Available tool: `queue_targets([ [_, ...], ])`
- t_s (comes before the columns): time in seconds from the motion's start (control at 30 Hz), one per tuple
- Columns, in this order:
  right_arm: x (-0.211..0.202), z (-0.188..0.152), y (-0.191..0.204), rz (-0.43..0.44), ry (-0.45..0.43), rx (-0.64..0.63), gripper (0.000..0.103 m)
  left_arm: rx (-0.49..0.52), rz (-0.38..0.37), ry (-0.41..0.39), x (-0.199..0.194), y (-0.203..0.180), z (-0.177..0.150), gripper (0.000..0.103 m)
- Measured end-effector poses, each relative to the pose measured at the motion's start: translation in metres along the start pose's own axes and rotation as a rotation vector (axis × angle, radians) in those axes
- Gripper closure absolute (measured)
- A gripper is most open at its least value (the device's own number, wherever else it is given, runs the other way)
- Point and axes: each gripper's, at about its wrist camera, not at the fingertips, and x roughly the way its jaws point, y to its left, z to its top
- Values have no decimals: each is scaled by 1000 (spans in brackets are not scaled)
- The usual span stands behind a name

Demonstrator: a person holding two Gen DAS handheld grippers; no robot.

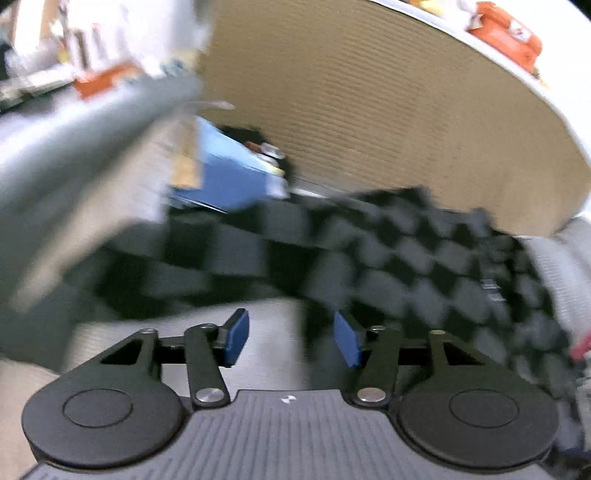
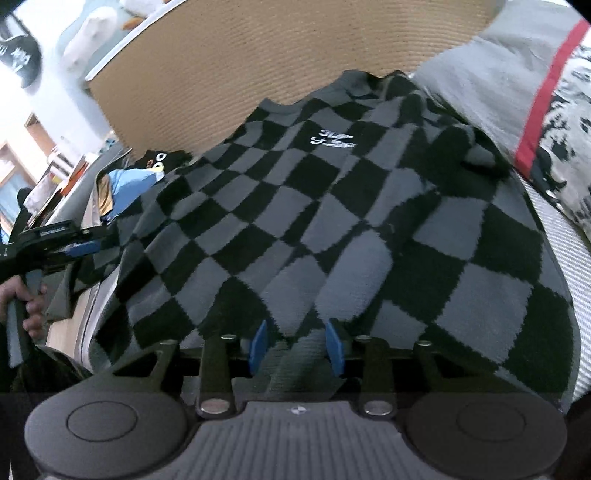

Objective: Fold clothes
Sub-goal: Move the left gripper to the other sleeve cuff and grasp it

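A black and grey checkered sweater (image 2: 314,206) with a small white embroidered logo lies spread on a light surface. In the right wrist view my right gripper (image 2: 297,349) is open at the sweater's near hem, its blue pads on either side of the edge fabric. In the blurred left wrist view my left gripper (image 1: 291,338) is open and empty just before the sweater (image 1: 406,251). The left gripper also shows in the right wrist view (image 2: 74,243) at the sweater's left side, held by a hand.
A tan woven headboard-like panel (image 2: 258,66) stands behind the sweater. A grey garment with a red stripe (image 2: 517,74) lies at the right. A blue cloth and a penguin toy (image 2: 140,177) sit at the left. Orange items (image 1: 506,33) lie beyond the panel.
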Motion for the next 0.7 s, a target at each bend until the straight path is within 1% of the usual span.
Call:
queue_targets([
  [0.1,1,2,10,15,1,-21,64,72,84,-29,-20,20,8,36],
  [0.17,8,10,19,25,6,-26,64,125,127,-36,-27,32,11,35],
  [0.2,16,16,26,30,10,-26,64,152,149,-27,-27,38,12,35],
  [0.27,20,17,33,43,13,-35,64,195,194,-4,-23,48,12,34],
  [0.33,17,11,35,55,14,-54,64,211,229,22,-17,57,11,34],
  [0.47,-10,-9,18,68,13,-62,64,226,278,70,-4,73,5,34],
  [0.5,-7,-8,19,71,18,-55,64,238,287,88,1,74,3,34],
  [0.6,-29,-18,8,69,30,-58,64,296,336,122,19,76,-5,34],
  [0.63,-30,-19,9,70,31,-61,64,322,355,136,26,74,-8,34],
  [0.7,-22,-14,16,68,36,-64,64,364,402,138,36,75,-14,34],
])
